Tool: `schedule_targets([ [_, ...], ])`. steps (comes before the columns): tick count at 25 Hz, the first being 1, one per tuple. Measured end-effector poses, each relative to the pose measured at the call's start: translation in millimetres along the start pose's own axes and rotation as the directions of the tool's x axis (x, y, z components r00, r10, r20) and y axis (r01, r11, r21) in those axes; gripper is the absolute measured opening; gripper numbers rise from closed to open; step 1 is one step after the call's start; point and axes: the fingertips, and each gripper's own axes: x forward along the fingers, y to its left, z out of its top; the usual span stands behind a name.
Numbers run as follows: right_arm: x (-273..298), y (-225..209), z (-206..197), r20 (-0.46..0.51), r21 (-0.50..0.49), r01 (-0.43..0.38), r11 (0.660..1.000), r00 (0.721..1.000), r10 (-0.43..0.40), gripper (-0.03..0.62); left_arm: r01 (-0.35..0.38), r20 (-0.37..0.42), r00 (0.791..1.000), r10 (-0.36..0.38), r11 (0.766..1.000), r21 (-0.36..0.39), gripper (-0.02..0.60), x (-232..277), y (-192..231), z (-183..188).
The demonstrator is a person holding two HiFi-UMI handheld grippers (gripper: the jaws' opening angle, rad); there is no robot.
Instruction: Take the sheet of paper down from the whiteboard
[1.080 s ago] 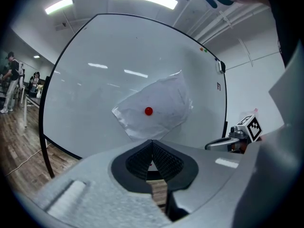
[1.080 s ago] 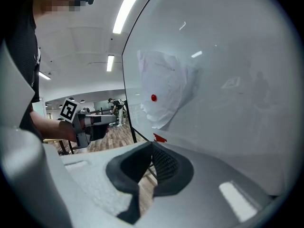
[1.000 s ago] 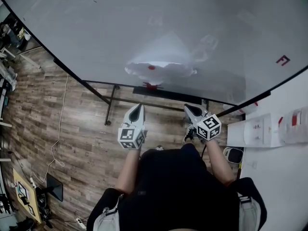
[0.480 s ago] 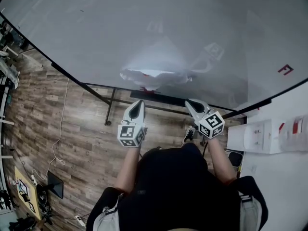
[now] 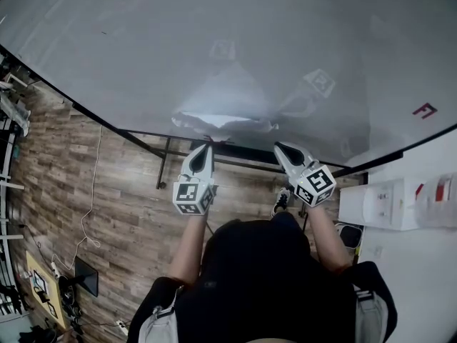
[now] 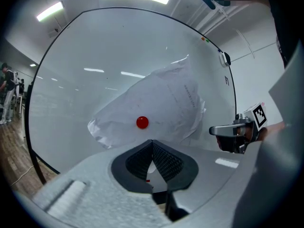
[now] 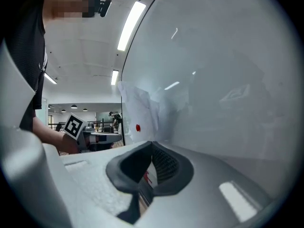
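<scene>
White sheet of paper (image 5: pixel 225 120): crumpled, bulging off the whiteboard (image 5: pixel 143 48), low on the board near its bottom edge; not taken down.
Red magnet (image 6: pixel 142 122): small and round, on the lower part of the sheet, pinning it to the board.
Left tongs (image 5: pixel 203 150): pressed together, nothing pinched. Tips point at the board just under the sheet's lower edge, left of its middle. Whether they touch the paper, can't tell.
Right tongs (image 5: pixel 280 148): pressed together, empty. Tips just under the sheet's right end, near the board.
Left gripper view: closed tips in the foreground, sheet and magnet straight ahead above them, right tongs at the frame's right side.
Right gripper view: sheet seen nearly edge-on, standing off the board, ahead and to the left; magnet shows as a small red dot.
Marker cube (image 5: pixel 315 186): on the right tongs at the hand end; a matching one on the left tongs.
Black stand bar (image 5: pixel 243 152): runs under the board's bottom edge, between the two tongs in the head view.
Floor (image 5: pixel 121 191): wood-pattern planks, below the board.
Red mark (image 5: pixel 424 110): small, on the board at far right, well apart from the sheet.
Person (image 5: pixel 264 277): black top, both forearms reaching toward the board side by side.
</scene>
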Motion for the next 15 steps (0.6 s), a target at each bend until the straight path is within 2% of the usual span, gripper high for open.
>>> schedule_targets([
  [3,0.7,-1.8,15.7,0.047,-0.026,0.012,1.0,0.999,-0.011,0.006,-0.005,0.004,1.0,0.005,1.0,0.014,0.011,9.7,1.5,6.6],
  [4,1.3,-2.1,19.9,0.06,-0.031,0.015,0.999,0.998,-0.013,0.04,-0.006,0.007,1.0,0.006,1.0,0.02,0.011,12.9,2.1,9.0],
  [6,2.9,-1.6,25.6,0.073,-0.038,0.016,0.999,0.997,-0.013,0.046,-0.009,0.013,1.0,0.008,1.0,0.025,0.011,18.1,3.4,13.2],
  [15,8.0,-3.9,30.8,0.081,-0.038,0.02,0.999,0.997,-0.017,0.114,-0.013,0.019,1.0,0.013,1.0,0.019,0.011,31.5,4.3,15.5],
])
